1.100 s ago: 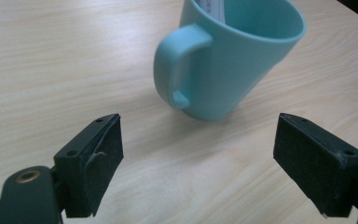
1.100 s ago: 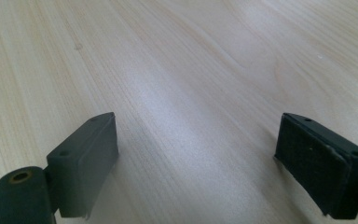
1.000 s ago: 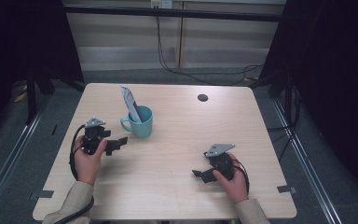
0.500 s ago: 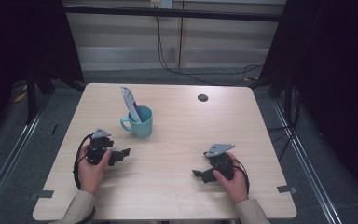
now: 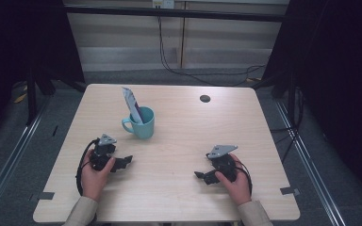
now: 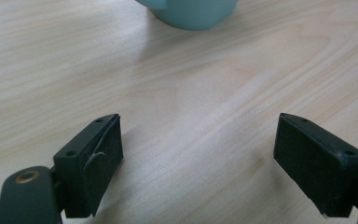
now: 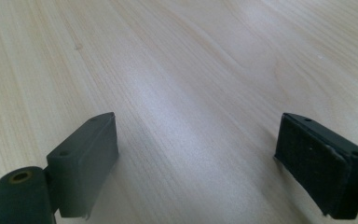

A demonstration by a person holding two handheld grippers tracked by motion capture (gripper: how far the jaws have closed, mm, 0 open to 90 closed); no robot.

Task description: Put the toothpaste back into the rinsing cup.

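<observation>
A: What does the left gripper hold?

B: Nothing; jaws wide apart, low over the table. Just beyond it stands a teal mug, a flat packet leaning inside.

A: And the right gripper?

B: Also gaping, empty. The mug looks rigid, glazed, probably slippery; its handle or rim seems the safest hold.

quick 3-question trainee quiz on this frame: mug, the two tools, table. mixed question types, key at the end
1. True or false: the left tool is shut on the teal mug.
2. What stands in the mug? A) a spoon B) a flat packet leaning over the rim C) a brush
3. Fill in: the jaws of the right tool stand ____ over bare table.

Key: 1 false, it is open and apart from the mug. 2 B. 3 open.
</observation>
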